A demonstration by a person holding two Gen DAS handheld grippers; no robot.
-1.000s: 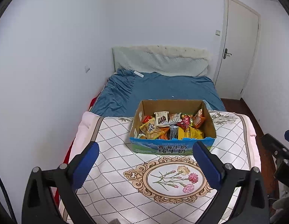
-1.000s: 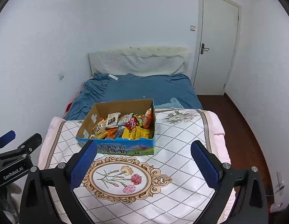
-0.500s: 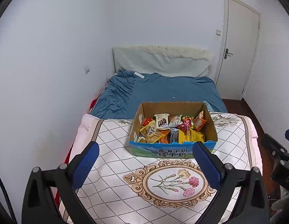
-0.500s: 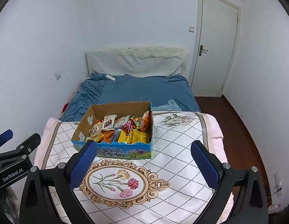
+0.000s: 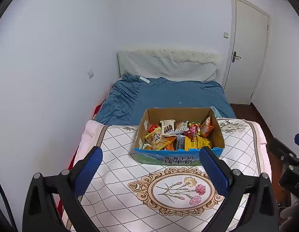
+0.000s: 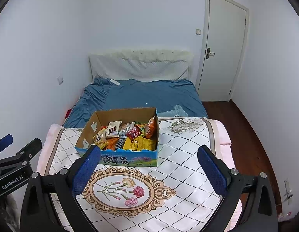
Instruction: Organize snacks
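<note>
The box (image 5: 179,135) of snacks (image 5: 178,136) on the quilt (image 5: 118,154) sits farther off than a second ago, both views having drawn back, left claw (image 5: 150,171) and right claw (image 6: 148,171) hovering level, spread apart, empty.

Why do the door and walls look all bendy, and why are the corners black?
Left wrist view: fisheye lens curves the white door, black ring darkens corners. Right wrist view: same bend; brown cardboard snack box at centre stays sharp and evenly lit, no glare.

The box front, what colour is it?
The box front is blue with green hills and white writing, clearest in the left wrist view.
</note>
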